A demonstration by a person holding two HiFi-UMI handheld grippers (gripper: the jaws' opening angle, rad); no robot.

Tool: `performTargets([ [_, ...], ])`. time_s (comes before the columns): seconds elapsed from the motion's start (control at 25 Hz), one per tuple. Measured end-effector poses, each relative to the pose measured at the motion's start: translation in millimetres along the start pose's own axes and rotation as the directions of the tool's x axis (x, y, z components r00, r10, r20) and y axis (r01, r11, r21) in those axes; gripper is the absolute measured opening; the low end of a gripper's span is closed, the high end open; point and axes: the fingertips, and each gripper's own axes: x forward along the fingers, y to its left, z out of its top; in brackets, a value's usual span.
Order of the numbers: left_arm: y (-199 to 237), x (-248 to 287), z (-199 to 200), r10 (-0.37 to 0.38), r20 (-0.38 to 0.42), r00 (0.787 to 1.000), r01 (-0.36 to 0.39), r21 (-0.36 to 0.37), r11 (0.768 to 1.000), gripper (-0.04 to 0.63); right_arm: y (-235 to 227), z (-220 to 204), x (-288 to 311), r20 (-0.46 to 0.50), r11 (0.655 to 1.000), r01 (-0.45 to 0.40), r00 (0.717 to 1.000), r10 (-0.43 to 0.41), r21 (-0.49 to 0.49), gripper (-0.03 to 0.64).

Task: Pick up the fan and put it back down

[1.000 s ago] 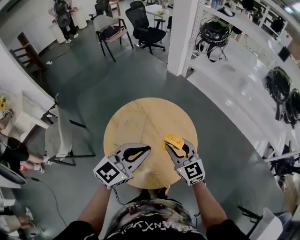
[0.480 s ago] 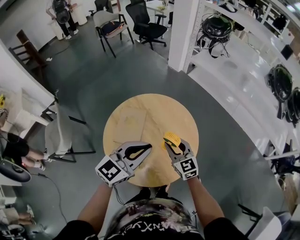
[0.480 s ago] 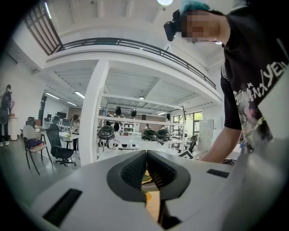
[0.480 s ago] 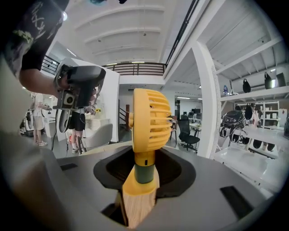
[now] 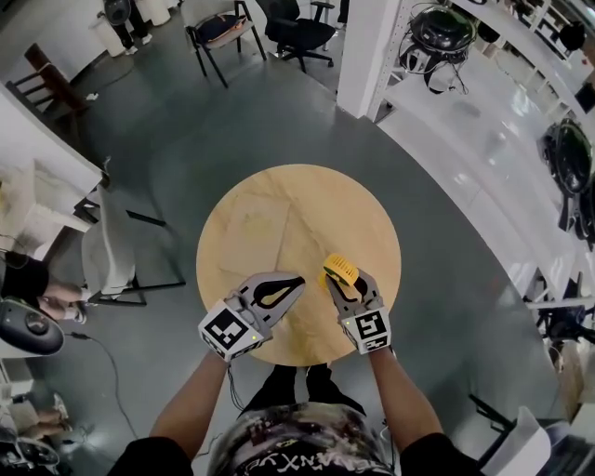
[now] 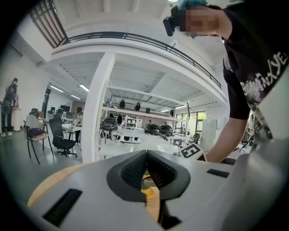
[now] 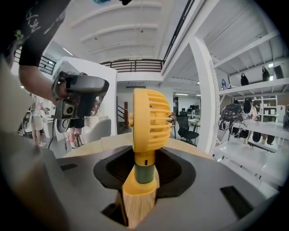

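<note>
A small yellow fan with a green neck stands upright between the jaws of my right gripper, which is shut on its yellow base. In the head view the fan hangs low over the near right part of the round wooden table; whether its base touches the wood I cannot tell. My left gripper is beside it to the left, over the table's near edge. Its pads meet at the tips with nothing between them.
A white pillar and white shelving with dark round items stand beyond the table. Chairs are at the far left, a white chair sits close to the table's left side. Grey floor surrounds the table.
Both grippers have sunk toward the tabletop, the right one carrying the fan down with it. The jaws look the same as before.
</note>
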Motion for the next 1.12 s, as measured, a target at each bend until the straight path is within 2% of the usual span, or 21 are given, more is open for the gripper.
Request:
performTargets([
  [0.24, 8.8, 12.3, -25.3, 0.009, -0.009, 1.0, -0.009, -0.027, 1.0, 0.02, -3.8, -12.1, 10.4, 0.038, 1.0, 0.003, 0.999, -0.004, 0.018, 0.143],
  [0.36, 14.1, 17.8, -39.7, 0.02, -0.022, 1.0, -0.021, -0.053, 0.998, 0.02, -4.7, -21.7, 15.5, 0.036, 1.0, 0.004, 0.999, -0.005, 0.021, 0.143],
  [0.64, 20.6, 25.0, -62.0, 0.03, -0.035, 0.999, -0.032, -0.06, 0.998, 0.02, -3.1, -37.4, 19.6, 0.03, 1.0, -0.001, 1.0, 0.0, 0.008, 0.143],
  [1.12, 16.6, 29.3, -79.0, 0.022, -0.051, 0.998, -0.027, -0.088, 0.996, 0.02, -1.9, -52.9, 21.7, 0.025, 1.0, 0.004, 1.0, -0.004, 0.002, 0.143],
])
